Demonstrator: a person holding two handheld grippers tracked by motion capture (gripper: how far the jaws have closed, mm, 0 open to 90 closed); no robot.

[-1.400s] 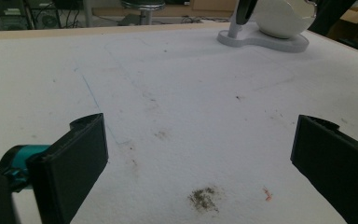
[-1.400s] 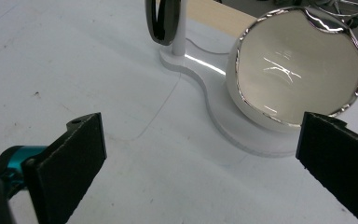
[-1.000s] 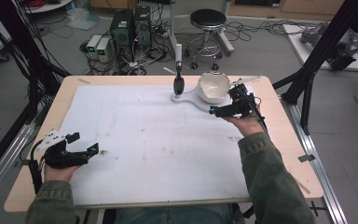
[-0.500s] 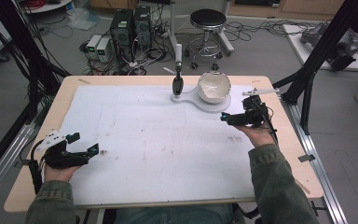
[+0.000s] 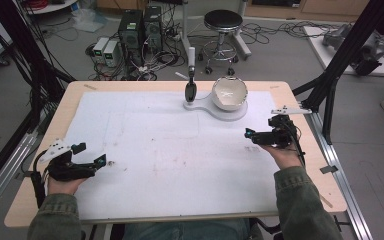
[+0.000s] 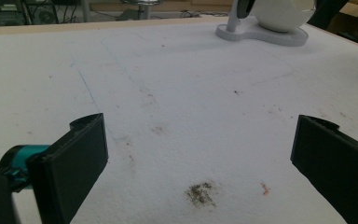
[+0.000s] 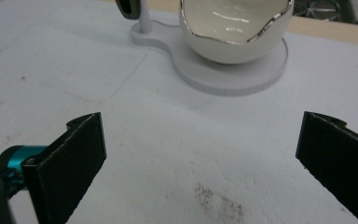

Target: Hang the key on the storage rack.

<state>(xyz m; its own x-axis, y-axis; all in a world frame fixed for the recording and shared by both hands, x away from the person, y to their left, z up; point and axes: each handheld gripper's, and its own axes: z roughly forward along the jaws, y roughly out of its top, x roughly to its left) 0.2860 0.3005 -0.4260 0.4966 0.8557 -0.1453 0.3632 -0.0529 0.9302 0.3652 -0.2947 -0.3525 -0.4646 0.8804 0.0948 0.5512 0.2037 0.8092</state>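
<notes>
Both claws empty right now: the right gripper (image 5: pixel 250 134) hangs with jaws spread wide, short of the egg-shaped white bowl (image 5: pixel 229 93) on its stand (image 5: pixel 206 107) at the table's far edge, and the left gripper (image 5: pixel 101 161) rests wide open near the front-left corner, so nothing looks picked up yet

Wooden table (image 5: pixel 300 102) under a stained white mat (image 5: pixel 145 145), white egg-shaped bowl's stand (image 5: pixel 207 106) at its far edge, perhaps plastic.

Even bright overhead light, soft shadows, slightly blurred close foreground
</notes>
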